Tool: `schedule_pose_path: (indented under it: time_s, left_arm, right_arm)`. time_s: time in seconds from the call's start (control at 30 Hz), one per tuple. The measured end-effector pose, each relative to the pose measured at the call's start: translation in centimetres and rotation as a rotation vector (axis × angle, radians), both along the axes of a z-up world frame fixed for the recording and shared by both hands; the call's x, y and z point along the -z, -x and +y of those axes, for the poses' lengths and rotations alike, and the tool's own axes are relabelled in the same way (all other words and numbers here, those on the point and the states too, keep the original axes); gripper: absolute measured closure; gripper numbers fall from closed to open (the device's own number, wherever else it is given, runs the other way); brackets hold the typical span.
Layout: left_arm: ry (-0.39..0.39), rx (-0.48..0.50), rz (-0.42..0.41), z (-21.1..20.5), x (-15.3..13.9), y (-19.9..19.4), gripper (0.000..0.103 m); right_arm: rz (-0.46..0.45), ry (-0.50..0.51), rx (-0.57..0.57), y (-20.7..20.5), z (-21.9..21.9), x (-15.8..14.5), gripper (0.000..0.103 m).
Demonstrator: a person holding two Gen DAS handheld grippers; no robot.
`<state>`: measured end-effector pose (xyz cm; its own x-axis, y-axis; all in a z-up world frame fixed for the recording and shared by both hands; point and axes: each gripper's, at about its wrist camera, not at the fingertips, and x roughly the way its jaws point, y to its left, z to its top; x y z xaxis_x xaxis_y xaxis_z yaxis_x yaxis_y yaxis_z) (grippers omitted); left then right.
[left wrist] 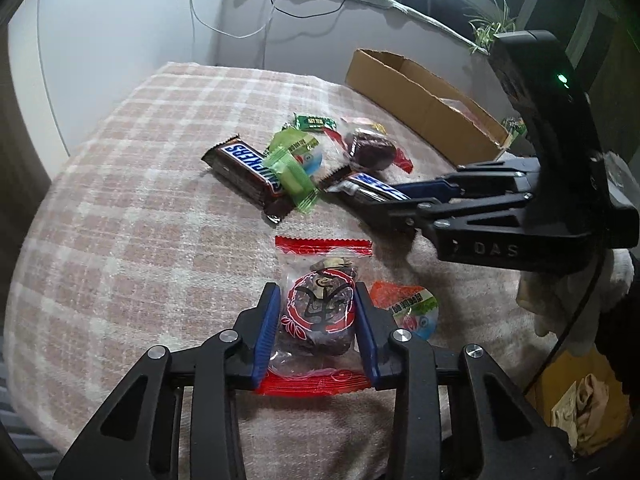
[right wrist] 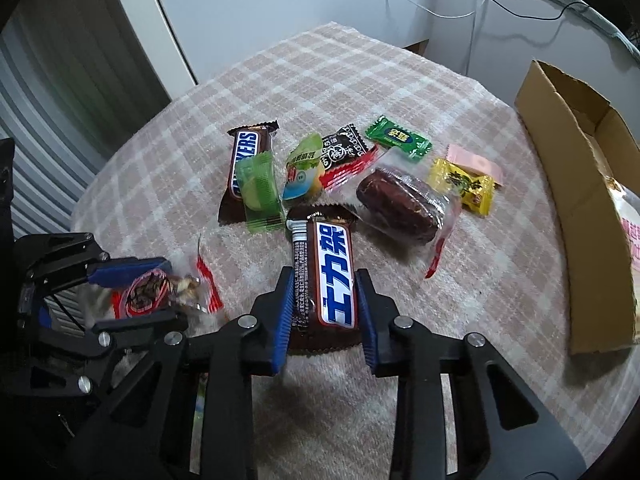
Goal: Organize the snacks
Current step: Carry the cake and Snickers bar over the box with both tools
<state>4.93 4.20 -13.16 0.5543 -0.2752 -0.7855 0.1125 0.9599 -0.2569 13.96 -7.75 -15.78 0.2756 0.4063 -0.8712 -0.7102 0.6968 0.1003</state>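
My left gripper (left wrist: pixel 316 300) is shut on a clear red-edged date snack packet (left wrist: pixel 318 312) just above the checked cloth; it also shows in the right wrist view (right wrist: pixel 150 290). My right gripper (right wrist: pixel 323 280) is shut on a Snickers bar with Chinese lettering (right wrist: pixel 328 268), and it shows in the left wrist view (left wrist: pixel 376 192). A second Snickers bar (left wrist: pixel 246 174) lies in the pile with green candies (left wrist: pixel 290 172), a dark date packet (right wrist: pixel 400 204), a yellow candy (right wrist: pixel 464 186) and a green one (right wrist: pixel 398 138).
An open cardboard box (right wrist: pixel 576 184) stands at the right of the table (right wrist: pixel 320 64) with a packet inside. An orange jelly cup (left wrist: pixel 412 308) lies beside my left gripper. Cables hang on the wall behind.
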Motion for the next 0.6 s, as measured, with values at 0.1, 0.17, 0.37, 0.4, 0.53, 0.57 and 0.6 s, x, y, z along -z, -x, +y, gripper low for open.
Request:
schedule_pose_path:
  time_s: [0.1, 0.17, 0.37, 0.4, 0.53, 0.57, 0.6]
  left_arm:
    - [0.003, -0.005, -0.009, 0.1, -0.4, 0.1, 0.069]
    - [0.004, -0.006, -0.016, 0.2, -0.6, 0.1, 0.069]
    - [0.013, -0.01, -0.03, 0.3, -1.3, -0.1, 0.069]
    - [0.014, -0.009, -0.033, 0.2, -1.4, -0.1, 0.069]
    - [0.011, -0.002, -0.048, 0.0, -2.0, -0.6, 0.069]
    - [0.013, 0.0, -0.052, -0.1, -2.1, -0.8, 0.069]
    - [0.013, 0.003, -0.057, -0.2, -2.3, -1.0, 0.069]
  right_arm:
    - [-0.003, -0.012, 0.006, 0.4, -0.6, -0.4, 0.073]
    - [-0.004, -0.02, 0.01, 0.6, -1.1, -0.6, 0.073]
    - [0.005, -0.045, 0.035, 0.8, -3.0, -1.0, 0.073]
    - [0.001, -0.051, 0.044, 0.8, -3.6, -1.2, 0.073]
    - [-0.007, -0.08, 0.074, 0.7, -5.2, -2.1, 0.073]
    - [-0.01, -0.084, 0.079, 0.7, -5.5, -2.2, 0.073]
    - [-0.015, -0.089, 0.087, 0.7, -6.0, -2.5, 0.073]
